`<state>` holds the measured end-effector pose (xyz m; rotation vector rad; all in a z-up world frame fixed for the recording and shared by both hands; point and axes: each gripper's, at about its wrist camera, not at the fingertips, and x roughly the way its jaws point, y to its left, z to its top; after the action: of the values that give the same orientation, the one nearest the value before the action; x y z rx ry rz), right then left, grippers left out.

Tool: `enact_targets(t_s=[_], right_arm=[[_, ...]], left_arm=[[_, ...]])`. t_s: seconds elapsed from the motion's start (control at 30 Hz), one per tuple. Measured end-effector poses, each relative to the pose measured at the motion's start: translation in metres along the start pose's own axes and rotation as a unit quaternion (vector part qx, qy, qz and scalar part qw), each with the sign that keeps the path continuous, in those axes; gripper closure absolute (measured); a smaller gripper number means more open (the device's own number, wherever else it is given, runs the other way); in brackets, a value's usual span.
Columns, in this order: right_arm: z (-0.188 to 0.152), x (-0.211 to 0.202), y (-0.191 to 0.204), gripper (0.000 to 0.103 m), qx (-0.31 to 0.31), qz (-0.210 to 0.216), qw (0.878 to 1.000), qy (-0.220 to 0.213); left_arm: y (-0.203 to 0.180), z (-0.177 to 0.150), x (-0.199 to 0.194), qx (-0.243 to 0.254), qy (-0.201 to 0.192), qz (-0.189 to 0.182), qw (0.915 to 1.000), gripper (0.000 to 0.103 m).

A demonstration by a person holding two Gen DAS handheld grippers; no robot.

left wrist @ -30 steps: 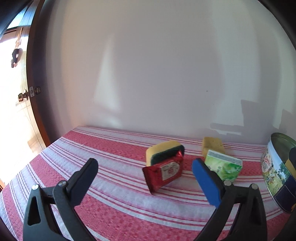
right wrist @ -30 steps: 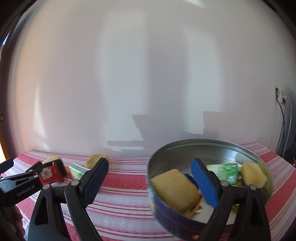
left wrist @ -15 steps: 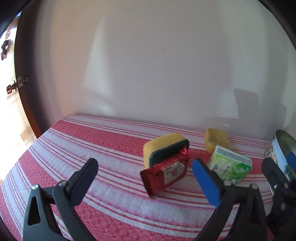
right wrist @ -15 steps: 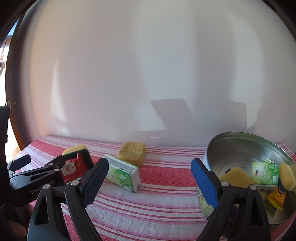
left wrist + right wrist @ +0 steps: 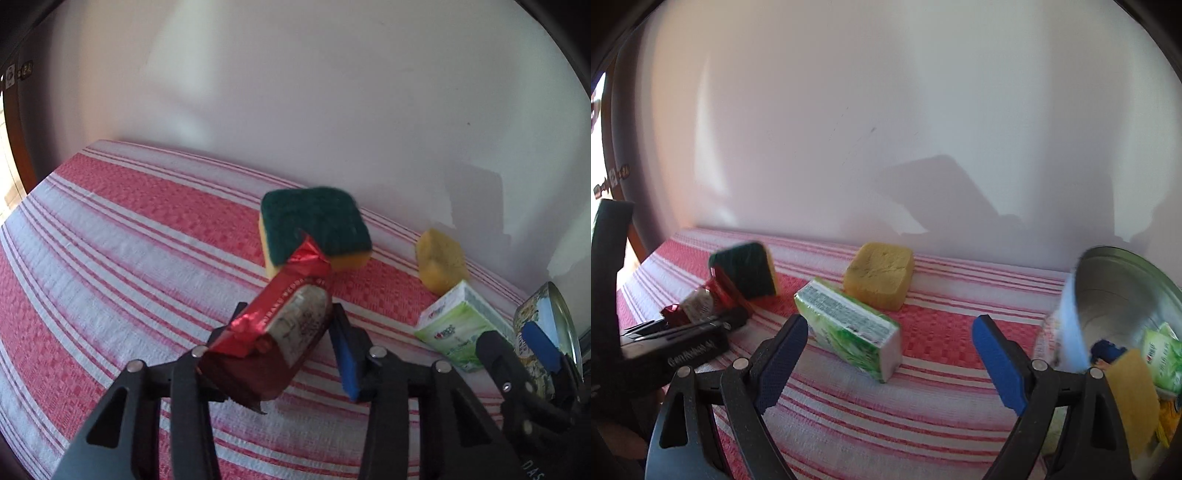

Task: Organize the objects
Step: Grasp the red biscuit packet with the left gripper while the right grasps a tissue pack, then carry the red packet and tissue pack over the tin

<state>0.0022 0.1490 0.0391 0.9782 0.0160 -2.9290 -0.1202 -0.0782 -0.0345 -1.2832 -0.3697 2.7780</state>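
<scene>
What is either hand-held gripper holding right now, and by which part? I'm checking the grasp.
The left hand-held gripper is closing on the red foil packet, across its near end. The right hand-held gripper holds nothing.

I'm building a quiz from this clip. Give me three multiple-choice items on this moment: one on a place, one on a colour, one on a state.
1. Where does the green tissue pack lie?
A. in the tin
B. on the striped cloth, ahead of the right gripper
C. on top of the sponge

2. What colour is the scouring side of the two-layer sponge?
A. dark green
B. blue
C. white

3. What is between the left gripper's fingers?
A. nothing
B. the yellow sponge
C. the red foil packet

Key: B, it rests on the cloth beyond the open right gripper; A, the pad is dark green; C, the jaws are closing with the packet between them.
</scene>
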Motion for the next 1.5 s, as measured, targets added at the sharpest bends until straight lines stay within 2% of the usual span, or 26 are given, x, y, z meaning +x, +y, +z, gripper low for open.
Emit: enact_targets(t_s=[0.07,0.13,0.2,0.27,0.3,0.37,0.47,0.67,1.03,1.17,1.5], right_arm=[[0.002,0.010,0.003,0.011,-0.010,0.014,1.000,0.021],[0.002,0.016,0.004,0.018,-0.016,0.022,0.999,0.040],[0.001,0.020,0.004,0.050,-0.018,0.027,0.998,0.055],[-0.002,0.022,0.001,0.068,-0.015,0.033,0.997,0.070],[-0.001,0.022,0.000,0.071,-0.014,0.039,0.997,0.072],[-0.004,0.017,-0.005,0.073,-0.005,0.055,0.996,0.069],[-0.007,0.002,-0.020,0.075,0.023,0.078,0.996,0.048],[-0.013,-0.033,-0.039,0.075,0.048,0.065,0.997,-0.006],[-0.021,-0.062,-0.058,0.076,0.053,0.059,0.996,-0.033],[-0.027,-0.071,-0.055,0.077,0.053,0.059,0.995,-0.058],[-0.037,-0.083,-0.052,0.077,0.051,0.056,0.994,-0.080]], left_arm=[[0.000,0.000,0.000,-0.002,-0.001,-0.003,1.0000,0.061],[0.003,0.000,-0.001,-0.007,-0.002,-0.006,1.0000,0.062],[0.006,0.000,-0.001,-0.014,-0.003,-0.011,0.9998,0.065],[0.008,0.000,-0.003,-0.020,-0.005,-0.016,0.9997,0.066],[0.009,-0.001,-0.005,-0.022,-0.011,-0.015,0.9996,0.066],[0.009,-0.002,-0.016,-0.022,-0.036,-0.015,0.9990,0.068],[-0.001,-0.006,-0.034,0.004,-0.081,-0.007,0.9967,0.068],[-0.020,-0.012,-0.054,0.063,-0.125,0.023,0.9898,0.068],[-0.024,-0.014,-0.053,0.063,-0.133,0.036,0.9884,0.068],[-0.025,-0.013,-0.053,0.063,-0.135,0.039,0.9880,0.068],[-0.027,-0.017,-0.062,0.073,-0.170,0.046,0.9817,0.068]])
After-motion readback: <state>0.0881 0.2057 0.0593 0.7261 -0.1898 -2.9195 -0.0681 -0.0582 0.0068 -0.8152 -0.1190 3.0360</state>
